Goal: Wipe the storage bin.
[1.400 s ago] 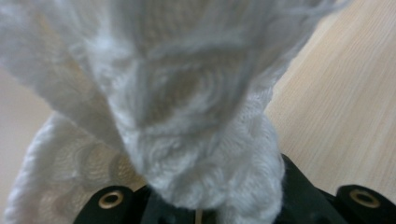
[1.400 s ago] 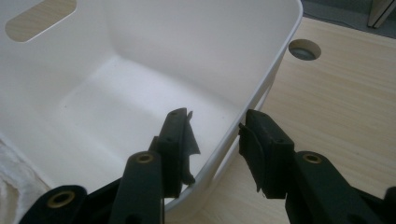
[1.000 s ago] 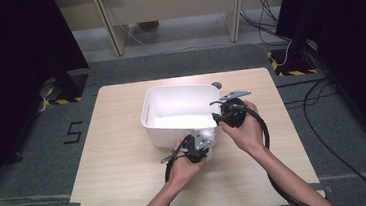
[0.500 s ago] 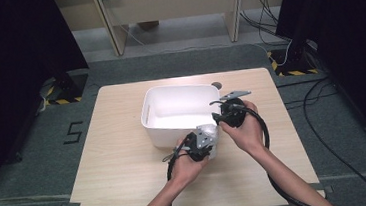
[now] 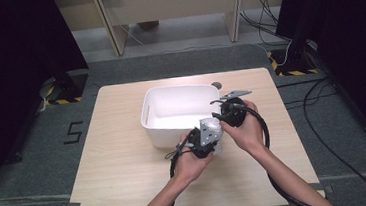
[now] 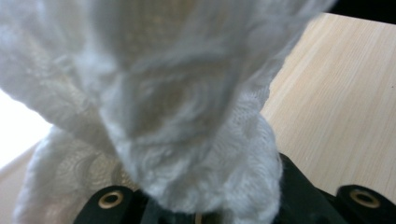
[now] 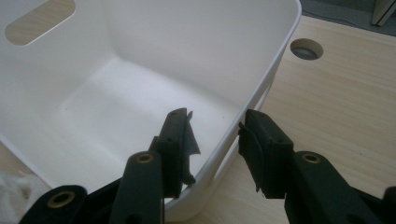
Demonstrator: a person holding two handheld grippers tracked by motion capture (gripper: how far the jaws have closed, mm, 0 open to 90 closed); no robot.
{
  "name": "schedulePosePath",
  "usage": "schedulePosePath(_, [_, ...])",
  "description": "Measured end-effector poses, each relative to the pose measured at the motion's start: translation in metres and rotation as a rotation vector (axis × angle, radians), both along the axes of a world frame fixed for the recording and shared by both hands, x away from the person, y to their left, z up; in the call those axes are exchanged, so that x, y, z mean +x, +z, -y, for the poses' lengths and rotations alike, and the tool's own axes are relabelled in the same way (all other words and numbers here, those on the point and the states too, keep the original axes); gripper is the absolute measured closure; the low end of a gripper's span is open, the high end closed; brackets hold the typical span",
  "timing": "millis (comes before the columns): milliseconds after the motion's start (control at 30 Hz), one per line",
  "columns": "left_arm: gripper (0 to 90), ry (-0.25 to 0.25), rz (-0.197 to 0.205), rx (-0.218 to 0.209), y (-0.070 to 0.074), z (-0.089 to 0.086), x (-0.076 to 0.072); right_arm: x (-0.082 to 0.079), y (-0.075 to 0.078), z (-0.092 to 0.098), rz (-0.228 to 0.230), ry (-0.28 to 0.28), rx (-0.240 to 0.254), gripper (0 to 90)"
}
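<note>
A white plastic bin point(image 5: 157, 105) stands in the middle of the wooden table. My right gripper point(image 7: 215, 127) straddles its near right wall, one jaw inside and one outside, closed on the rim point(image 7: 268, 81). It also shows at that corner as the right gripper point(image 5: 222, 113). My left gripper point(image 5: 209, 140) hovers just in front of the bin, shut on a white knitted cloth point(image 6: 187, 116). The cloth bulges out from between the jaws and hides their tips. The bin's floor point(image 7: 116, 107) looks bare.
A round cable hole point(image 7: 306, 48) sits in the table beyond the bin's right side. Bare wood point(image 5: 120, 158) lies left of the hands and also to the right point(image 5: 284, 134). Black cables trail from both grippers along the forearms.
My left gripper has lifted with the cloth and edged toward the bin's near wall. The right gripper and the bin have stayed put.
</note>
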State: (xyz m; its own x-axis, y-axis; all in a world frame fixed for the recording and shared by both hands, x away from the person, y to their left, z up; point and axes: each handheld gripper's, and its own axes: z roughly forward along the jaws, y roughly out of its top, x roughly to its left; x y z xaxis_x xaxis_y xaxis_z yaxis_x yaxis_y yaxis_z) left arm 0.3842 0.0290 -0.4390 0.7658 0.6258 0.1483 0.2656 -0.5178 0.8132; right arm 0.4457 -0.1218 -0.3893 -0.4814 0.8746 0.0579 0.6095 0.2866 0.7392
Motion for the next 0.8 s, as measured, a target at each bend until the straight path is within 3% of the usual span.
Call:
schedulePosePath(467, [81.6,0.004,0.008,0.004,-0.013,0.004,0.002,0.001,0.0,0.0,0.001,0.006,0.005,61.7])
schedulePosePath(800, [81.6,-0.01,-0.006,0.043,-0.023,0.01,0.006,0.001,0.0,0.0,0.001,0.008,0.005,61.8])
